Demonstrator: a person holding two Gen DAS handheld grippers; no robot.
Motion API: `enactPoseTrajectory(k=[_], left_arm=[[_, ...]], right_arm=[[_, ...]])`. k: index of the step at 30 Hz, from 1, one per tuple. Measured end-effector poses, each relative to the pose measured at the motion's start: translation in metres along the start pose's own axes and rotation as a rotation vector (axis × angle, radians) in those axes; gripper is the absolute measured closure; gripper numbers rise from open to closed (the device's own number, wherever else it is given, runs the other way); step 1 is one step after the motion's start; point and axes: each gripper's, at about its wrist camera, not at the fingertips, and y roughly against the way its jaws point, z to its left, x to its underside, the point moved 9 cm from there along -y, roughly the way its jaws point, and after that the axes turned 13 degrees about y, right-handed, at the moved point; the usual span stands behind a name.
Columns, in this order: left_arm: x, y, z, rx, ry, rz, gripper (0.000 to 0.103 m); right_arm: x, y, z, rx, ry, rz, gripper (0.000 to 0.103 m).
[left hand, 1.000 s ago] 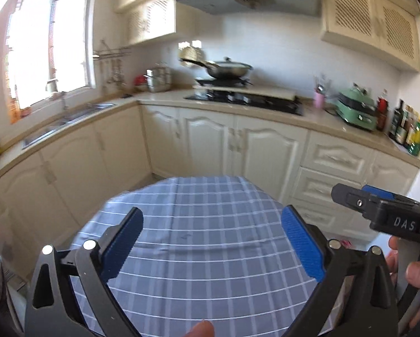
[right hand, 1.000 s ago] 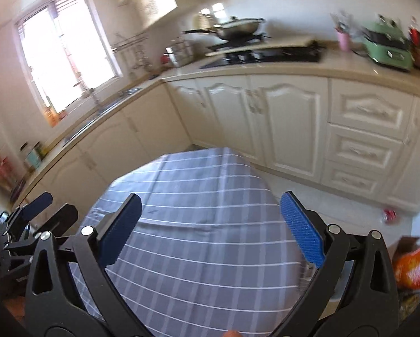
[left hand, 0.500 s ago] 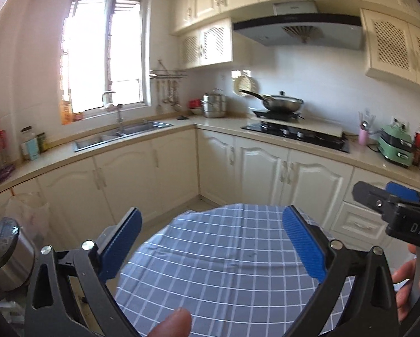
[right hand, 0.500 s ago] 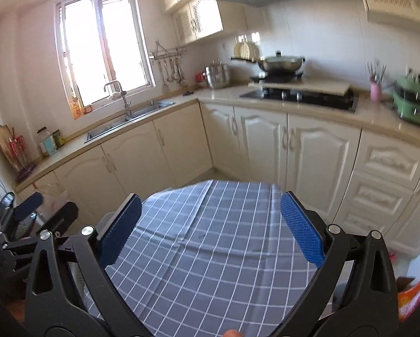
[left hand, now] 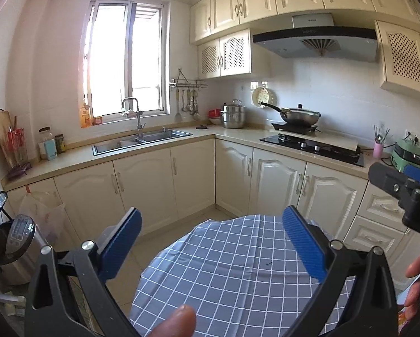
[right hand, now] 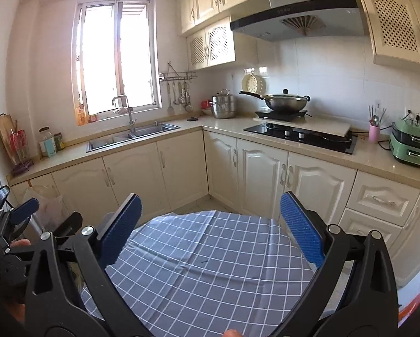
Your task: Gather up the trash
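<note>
A round table with a grey-blue checked cloth (left hand: 238, 264) (right hand: 210, 258) lies below both grippers, and no trash shows on it. My left gripper (left hand: 212, 241) hangs open above the near part of the cloth, holding nothing. My right gripper (right hand: 210, 230) is open too and holds nothing. The right gripper (left hand: 406, 193) also shows at the right edge of the left wrist view, with a hand (left hand: 417, 280) under it. The left gripper (right hand: 19, 224) appears at the left edge of the right wrist view. A clear plastic bag (left hand: 41, 210) hangs on the cabinet at the left.
Cream cabinets (left hand: 193, 179) run along an L-shaped counter with a sink (left hand: 142, 139), a hob (left hand: 311, 143) with a wok (left hand: 299, 115), and a green appliance (right hand: 409, 140). A black cooker (left hand: 10, 238) stands low on the left. Something orange (left hand: 403, 317) lies at the lower right.
Both cameras have tilted up and pulled back: the table has sunk lower in view and more of the upper cabinets, window and ceiling shows. Both grippers stay open.
</note>
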Motion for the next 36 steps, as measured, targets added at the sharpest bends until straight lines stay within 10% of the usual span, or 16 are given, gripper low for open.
enactPoseTrajectory(k=[36], left_arm=[[-0.006, 0.017, 0.0, 0.015, 0.021, -0.046, 0.005]], right_arm=[[-0.002, 0.0, 0.01, -0.022, -0.007, -0.013, 0.006]])
